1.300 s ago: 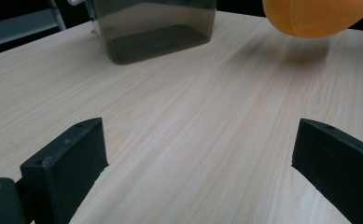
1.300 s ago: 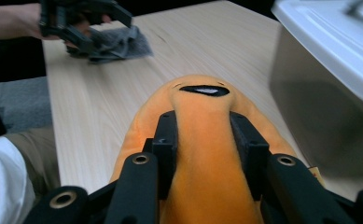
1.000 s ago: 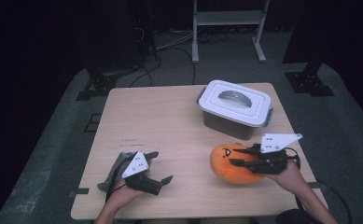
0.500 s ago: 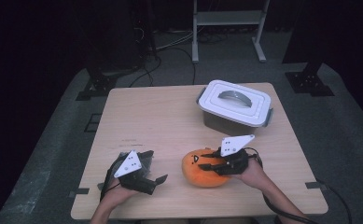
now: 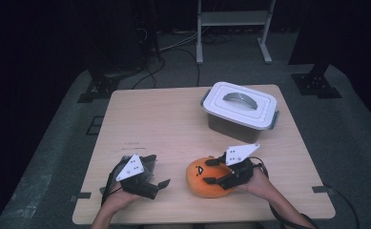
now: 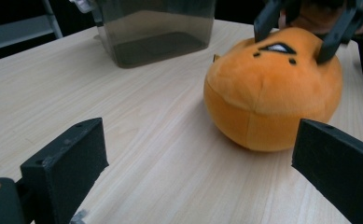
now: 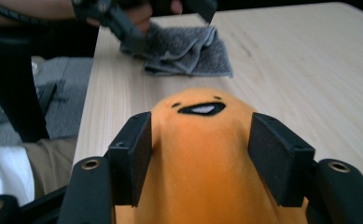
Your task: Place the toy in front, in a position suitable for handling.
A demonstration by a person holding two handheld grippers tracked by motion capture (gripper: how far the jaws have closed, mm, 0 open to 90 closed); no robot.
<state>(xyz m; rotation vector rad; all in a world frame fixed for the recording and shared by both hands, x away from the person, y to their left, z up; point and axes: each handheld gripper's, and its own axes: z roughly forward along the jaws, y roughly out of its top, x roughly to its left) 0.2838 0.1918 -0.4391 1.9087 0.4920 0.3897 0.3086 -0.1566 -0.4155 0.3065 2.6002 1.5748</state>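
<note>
An orange plush ball with a stitched face lies on the table near its front edge, also seen in the left gripper view. My right gripper straddles it from the right. Its jaws have just been opening and stand beside the plush, one on each side, no longer squeezing it. My left gripper rests open at the front left beside a folded grey cloth, with nothing between its pads.
A grey storage box with a white handled lid stands at the back right of the wooden table. The left gripper view has the box just behind the plush. The cloth lies by the left hand.
The right gripper carried the plush leftward and down onto the table, then its jaws spread apart. The left gripper stayed where it was.
</note>
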